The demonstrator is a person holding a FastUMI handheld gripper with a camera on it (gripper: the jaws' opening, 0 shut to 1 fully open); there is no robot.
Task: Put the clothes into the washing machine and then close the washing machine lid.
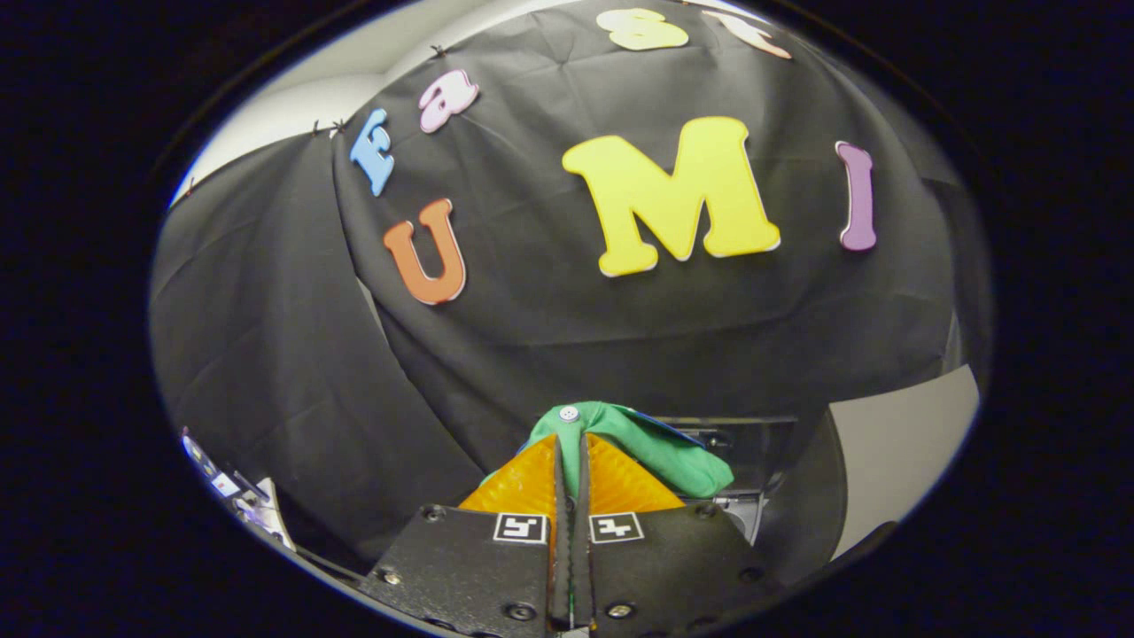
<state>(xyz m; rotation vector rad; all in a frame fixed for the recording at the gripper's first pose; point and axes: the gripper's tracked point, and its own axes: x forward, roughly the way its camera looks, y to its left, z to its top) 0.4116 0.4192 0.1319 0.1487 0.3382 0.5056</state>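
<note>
Tool [571, 470]: fingers drawn nearly together, clamped on a thin fold of green garment [656, 443] pinched between them. Garment: bunched above and to the right of the fingertips, draped over the right finger [620, 483]; small pale button [569, 413] at the top of the fold, just beyond the tips; sliver of blue at the far right edge of the cloth, hard to identify; lower part of the garment hidden behind the fingers, full shape and kind not determinable. Washing machine [753, 461]: dark body just beyond and right of the garment, mostly hidden by cloth and tool; lid position and opening impossible to make out. Booth wall [532, 354]: black cloth, creased, across the far side. Pale surface [895, 443]: far right, partly cut off. Small cluttered items [235, 496]: near left, low, too small and distorted to name.
</note>
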